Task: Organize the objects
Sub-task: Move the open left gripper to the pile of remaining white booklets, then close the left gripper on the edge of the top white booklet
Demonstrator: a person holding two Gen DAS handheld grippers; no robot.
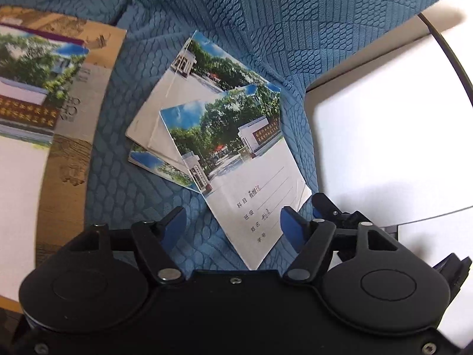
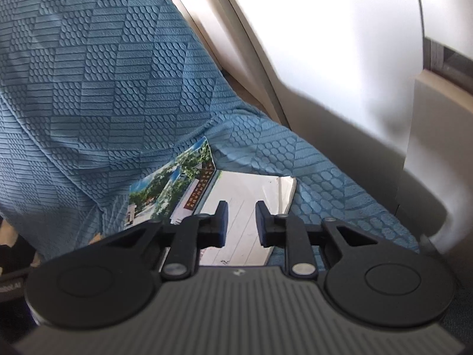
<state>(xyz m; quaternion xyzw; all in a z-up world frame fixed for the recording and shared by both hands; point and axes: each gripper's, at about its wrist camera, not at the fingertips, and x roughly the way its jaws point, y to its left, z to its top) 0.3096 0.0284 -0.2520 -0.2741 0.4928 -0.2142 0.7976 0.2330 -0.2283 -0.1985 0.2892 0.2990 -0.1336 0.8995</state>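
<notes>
Exercise books (image 1: pixel 236 153), three or so, fanned askew on the blue textured sofa cover (image 1: pixel 280 29). Left gripper (image 1: pixel 233 224) is moderately spread over the top book's near corner, pads not touching it; right gripper (image 2: pixel 241 222) is narrowed above the same book's white cover, nothing pinched. Risk: closing on one thin cover may crease it or drag only the top book, scattering the rest over soft fabric. A second stack (image 1: pixel 32 94) lies far left; a white surface (image 1: pixel 399 153) borders right.
</notes>
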